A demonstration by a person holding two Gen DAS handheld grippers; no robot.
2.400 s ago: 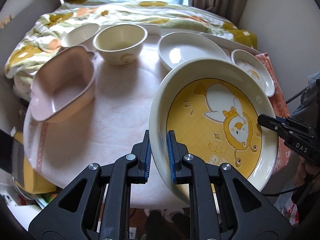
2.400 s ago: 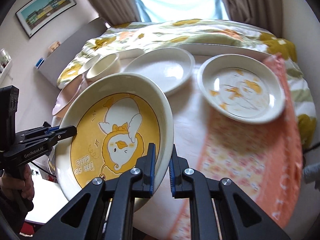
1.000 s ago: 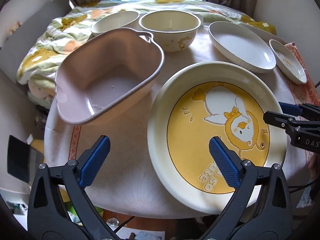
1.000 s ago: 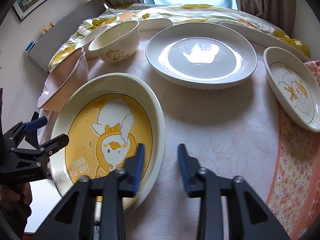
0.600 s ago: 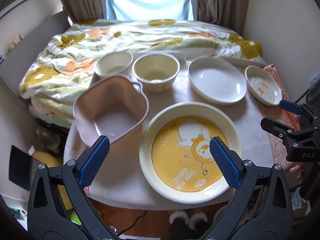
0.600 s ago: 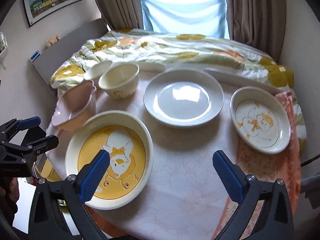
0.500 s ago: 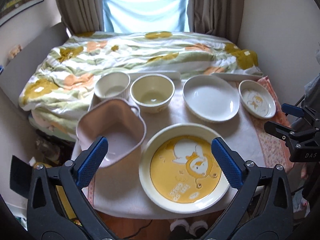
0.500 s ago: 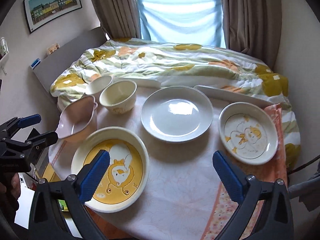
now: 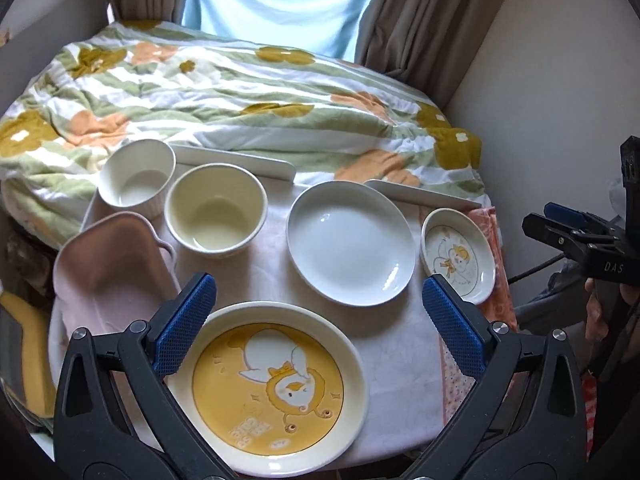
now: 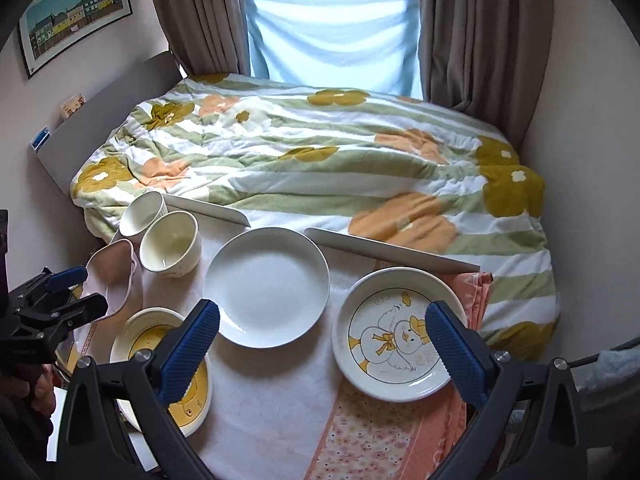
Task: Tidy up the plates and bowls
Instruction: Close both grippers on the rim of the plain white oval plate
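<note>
A big yellow duck plate [image 9: 272,392] [image 10: 140,332] lies flat at the table's near edge, under my left gripper [image 9: 320,328], which hangs high above it, open and empty. Behind it stand a plain white plate [image 9: 350,242] [image 10: 266,286], a small duck plate [image 9: 458,256] [image 10: 394,332], a cream bowl [image 9: 216,210] [image 10: 172,248], a white ribbed cup [image 9: 136,178] [image 10: 142,208] and a pink handled dish [image 9: 108,268] [image 10: 114,276]. My right gripper [image 10: 320,346] is open and empty, high over the table between the white plate and the small duck plate.
The round table [image 9: 264,276] has a white cloth and an orange floral mat [image 10: 380,436] at the right. A bed with a flowered quilt [image 10: 320,160] lies right behind it. Walls close in on both sides, curtains and a window at the back.
Both grippers let go of the yellow duck plate, opened wide and rose away from the table. The plate now lies flat at the near edge.
</note>
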